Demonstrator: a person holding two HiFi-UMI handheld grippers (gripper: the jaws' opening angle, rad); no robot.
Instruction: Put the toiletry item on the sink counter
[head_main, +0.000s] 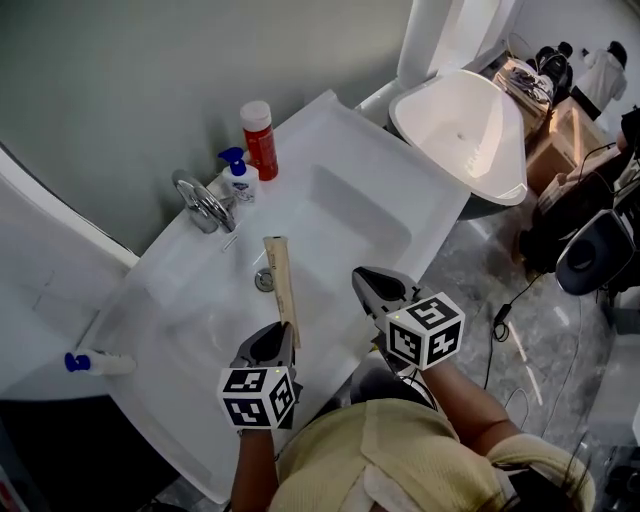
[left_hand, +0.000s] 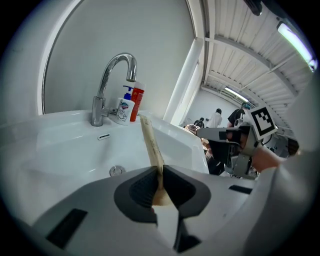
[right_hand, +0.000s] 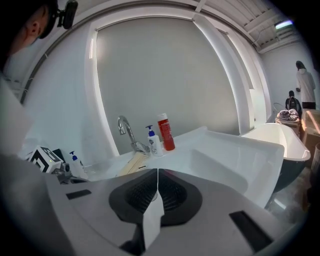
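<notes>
Sink counter (head_main: 372, 158) white, glossy, against grey wall (head_main: 120, 80); marbled floor (head_main: 468, 268) beside.

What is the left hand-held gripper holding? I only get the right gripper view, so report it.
Observer: The left hand-held gripper is shut on the flat end of a beige tube.
Operator: Tell me where that tube sits over the sink.
Observer: In the head view it is held above the basin of the sink, passing close by the drain. Its far end points toward the faucet, and it is not lying on the counter.
</notes>
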